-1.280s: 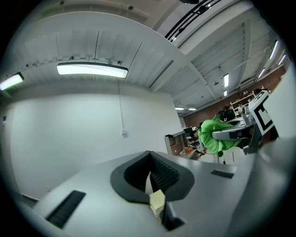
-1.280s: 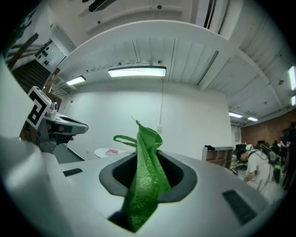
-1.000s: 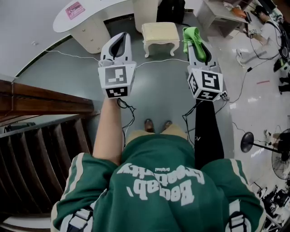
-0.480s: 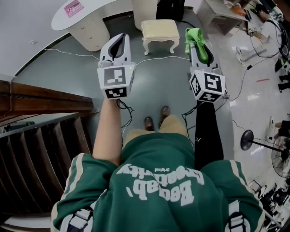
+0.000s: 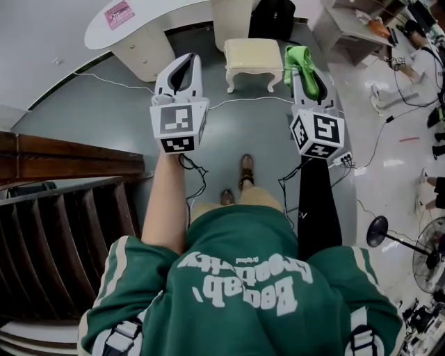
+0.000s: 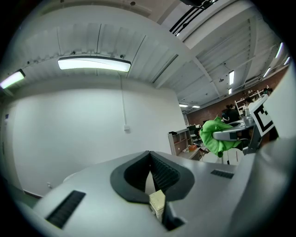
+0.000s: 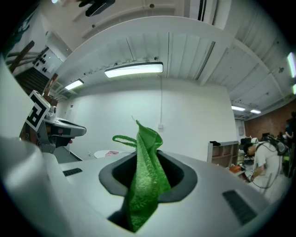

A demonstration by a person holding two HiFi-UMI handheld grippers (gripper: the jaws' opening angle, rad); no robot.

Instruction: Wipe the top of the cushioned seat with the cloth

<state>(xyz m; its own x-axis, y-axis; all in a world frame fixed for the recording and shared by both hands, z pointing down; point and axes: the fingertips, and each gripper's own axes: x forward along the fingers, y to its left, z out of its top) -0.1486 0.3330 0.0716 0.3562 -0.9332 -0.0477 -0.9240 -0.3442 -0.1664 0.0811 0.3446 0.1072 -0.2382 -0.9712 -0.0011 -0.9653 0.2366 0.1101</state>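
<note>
The cushioned seat [image 5: 253, 54], a cream stool with curved white legs, stands on the grey floor ahead, between and beyond both grippers. In the left gripper view only a sliver of it [image 6: 157, 202] shows, low between the pads. My right gripper [image 5: 303, 68] is shut on a green cloth [image 5: 299, 58], which hangs out past the jaws, level with the seat's right side. In the right gripper view the cloth [image 7: 146, 178] fills the gap of that gripper [image 7: 147, 153]. My left gripper [image 5: 184, 64] is held left of the seat; its [image 6: 150, 154] jaws are shut on nothing.
A white curved counter [image 5: 146, 15] with a pink sign stands at the far left. Dark wooden stairs and a rail [image 5: 62, 158] run along the left. Thin cables [image 5: 243, 103] cross the floor before the stool. A black bag [image 5: 272, 17] sits behind it. A fan [image 5: 379, 232] stands at the right.
The person has stepped forward, one foot now ahead of the other, and the stool has drifted slightly right and nearer in view. Both grippers keep their hold and height.
</note>
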